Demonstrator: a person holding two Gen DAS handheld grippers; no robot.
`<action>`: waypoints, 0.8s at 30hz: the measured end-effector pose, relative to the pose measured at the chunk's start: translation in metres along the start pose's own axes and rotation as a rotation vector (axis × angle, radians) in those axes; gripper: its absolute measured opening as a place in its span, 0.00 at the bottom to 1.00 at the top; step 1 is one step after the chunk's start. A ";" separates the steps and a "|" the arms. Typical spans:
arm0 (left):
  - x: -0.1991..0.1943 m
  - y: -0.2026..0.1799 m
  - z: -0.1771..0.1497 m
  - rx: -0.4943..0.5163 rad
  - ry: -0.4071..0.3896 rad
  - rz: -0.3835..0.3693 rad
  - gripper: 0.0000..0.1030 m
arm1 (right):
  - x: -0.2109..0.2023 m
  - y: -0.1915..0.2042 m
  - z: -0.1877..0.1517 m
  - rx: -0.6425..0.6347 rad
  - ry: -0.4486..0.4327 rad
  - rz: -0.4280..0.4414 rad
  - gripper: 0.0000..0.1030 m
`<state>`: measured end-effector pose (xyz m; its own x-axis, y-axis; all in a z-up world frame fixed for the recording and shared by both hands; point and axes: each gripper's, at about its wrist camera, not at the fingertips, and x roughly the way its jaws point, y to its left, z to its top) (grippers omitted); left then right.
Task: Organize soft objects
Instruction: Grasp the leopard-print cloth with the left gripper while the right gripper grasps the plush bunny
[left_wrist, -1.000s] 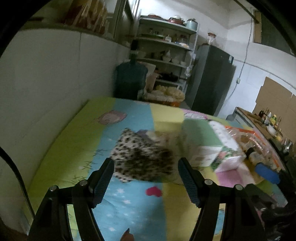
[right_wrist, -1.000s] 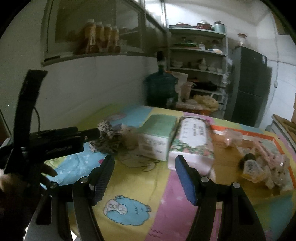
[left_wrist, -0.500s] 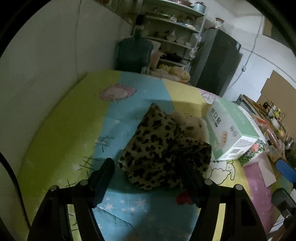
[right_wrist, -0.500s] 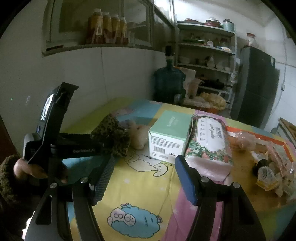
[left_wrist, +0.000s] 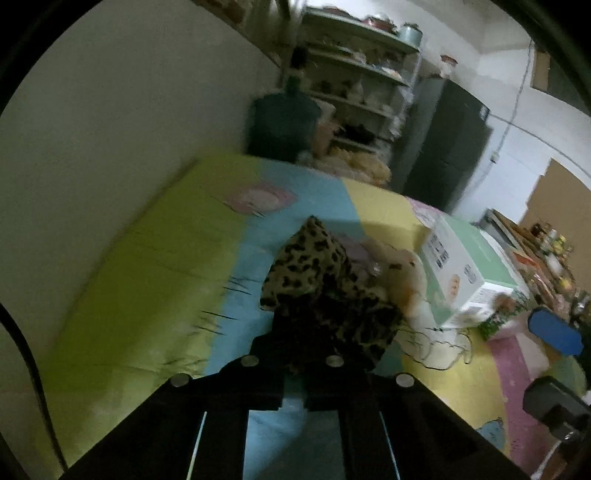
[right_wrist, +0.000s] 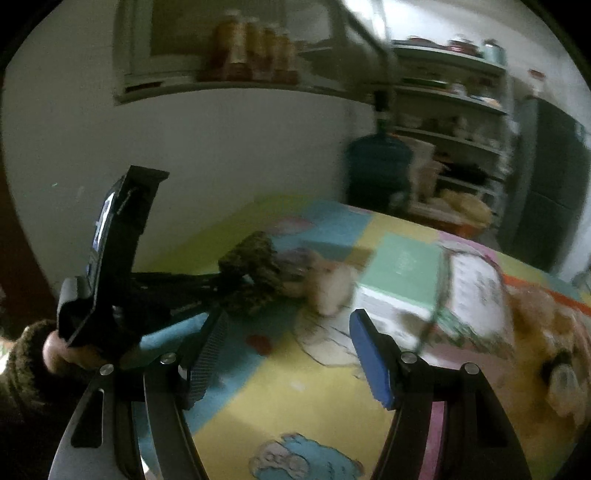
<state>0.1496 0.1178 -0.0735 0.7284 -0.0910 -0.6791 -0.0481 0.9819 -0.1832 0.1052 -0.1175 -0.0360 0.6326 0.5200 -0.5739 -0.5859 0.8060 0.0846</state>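
Nearest me, my left gripper (left_wrist: 295, 332) has its jaws pinched tight on the near edge of the leopard-print cloth (left_wrist: 321, 269), which bunches up just past the fingertips at about 12 o'clock on the blue stripe of the tablecloth (left_wrist: 147, 280). My right gripper (right_wrist: 288, 354) stands wide with nothing between its pads, over the yellow patch. From there I see the cloth at 10 o'clock, and the left gripper's body with the person's hand (right_wrist: 62, 350) at 9 o'clock. Just right of the cloth, touching it, lies a cream plush toy (left_wrist: 402, 266). Beyond that, at 2 o'clock, sits a mint-green box (left_wrist: 469, 266). Farther back stands a dark water jug (left_wrist: 282, 125), blurred.
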 end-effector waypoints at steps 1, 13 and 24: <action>-0.006 0.003 -0.001 -0.006 -0.017 0.018 0.06 | 0.002 0.002 0.005 -0.020 0.002 0.026 0.68; -0.066 0.022 -0.007 -0.020 -0.202 0.117 0.06 | 0.097 0.014 0.073 -0.368 0.235 0.102 0.68; -0.057 0.036 -0.010 -0.053 -0.168 0.063 0.06 | 0.172 0.016 0.061 -0.539 0.514 0.027 0.68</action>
<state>0.0998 0.1572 -0.0483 0.8266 0.0040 -0.5628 -0.1304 0.9742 -0.1844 0.2355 0.0024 -0.0840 0.3754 0.2332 -0.8971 -0.8485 0.4759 -0.2314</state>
